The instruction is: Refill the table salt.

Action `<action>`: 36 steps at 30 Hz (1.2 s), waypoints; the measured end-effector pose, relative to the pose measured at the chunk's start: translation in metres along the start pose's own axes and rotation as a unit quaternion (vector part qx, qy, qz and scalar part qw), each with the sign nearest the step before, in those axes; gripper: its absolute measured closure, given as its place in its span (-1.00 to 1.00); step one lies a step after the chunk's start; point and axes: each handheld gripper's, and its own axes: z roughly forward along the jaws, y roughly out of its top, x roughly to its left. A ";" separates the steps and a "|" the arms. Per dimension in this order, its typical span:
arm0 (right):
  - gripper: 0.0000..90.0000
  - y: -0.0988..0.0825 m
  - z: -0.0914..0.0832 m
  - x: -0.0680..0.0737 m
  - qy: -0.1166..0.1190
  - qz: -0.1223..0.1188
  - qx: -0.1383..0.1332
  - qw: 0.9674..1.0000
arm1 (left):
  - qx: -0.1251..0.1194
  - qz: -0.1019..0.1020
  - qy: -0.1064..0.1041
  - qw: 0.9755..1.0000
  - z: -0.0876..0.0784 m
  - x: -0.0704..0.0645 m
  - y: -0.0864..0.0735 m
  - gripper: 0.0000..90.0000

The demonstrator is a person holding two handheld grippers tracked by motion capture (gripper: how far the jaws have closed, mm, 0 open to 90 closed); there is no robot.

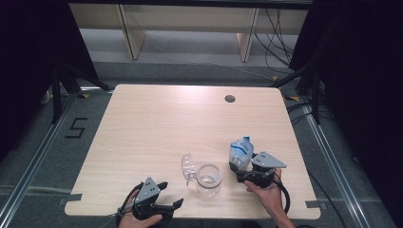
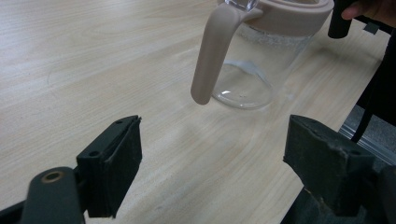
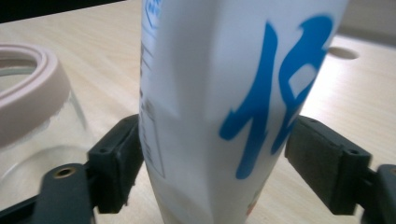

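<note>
Two things matter here: a white pouch (image 1: 241, 152) with blue print and a clear glass jar (image 1: 209, 179) with a beige rim and handle. The pouch stands upright on the wooden table (image 1: 157, 123), toward its near right part, and the jar stands just beside it, at about eight o'clock from the pouch. The jar's clear lid (image 1: 187, 167) is flipped up at its ten o'clock side, so the mouth is open; inside, the jar looks empty.

The right gripper (image 1: 243, 167) brackets the pouch's lower part. In the right gripper view the pouch (image 3: 224, 93) sits between the jaws: the left pad touches or nearly touches it, while a gap shows at the right pad, so the grip looks loose or let go. The left gripper (image 1: 170, 194) rests near the table's front edge, at about eight o'clock from the jar, its jaws wide apart and empty, aimed at the jar's handle (image 2: 212, 51).

Judging by this, the jar is opened and ready, but nothing has been poured; lifting and tipping the pouch remains.
</note>
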 end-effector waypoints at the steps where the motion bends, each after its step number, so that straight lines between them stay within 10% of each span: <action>1: -0.55 0.000 -0.001 0.003 -0.002 0.013 -0.005 1.000 | -0.001 0.000 -0.003 1.000 0.000 0.000 0.000 -0.59; 10: -0.65 -0.005 0.002 0.013 -0.058 0.013 -0.018 0.998 | -0.001 0.003 -0.006 1.000 0.000 0.000 0.000 -0.59; 36: -0.50 -0.012 0.022 0.017 -0.070 0.024 -0.056 0.996 | 0.002 0.015 -0.009 1.000 0.000 -0.002 0.000 -0.59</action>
